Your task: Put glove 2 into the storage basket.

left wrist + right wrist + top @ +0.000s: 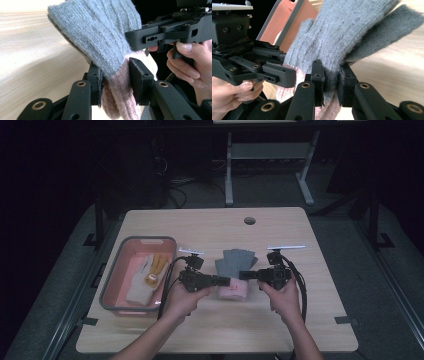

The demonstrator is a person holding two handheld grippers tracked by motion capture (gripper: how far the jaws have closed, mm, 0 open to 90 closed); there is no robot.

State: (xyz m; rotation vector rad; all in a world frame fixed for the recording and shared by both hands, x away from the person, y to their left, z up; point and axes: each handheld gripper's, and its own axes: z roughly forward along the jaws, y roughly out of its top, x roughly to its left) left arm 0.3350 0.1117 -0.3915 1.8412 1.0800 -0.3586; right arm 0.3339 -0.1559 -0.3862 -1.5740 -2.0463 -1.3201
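My left gripper [223,281] and right gripper [246,275] faced each other over the middle of the tabletop [210,227], and each had its fingers [137,75] clamped on the cuff end of the same glove [235,262]. It was grey with a pink cuff, and its grey end fanned away from me. A tub [116,254] stood just to the left, with a white and yellow glove [147,275] in it.
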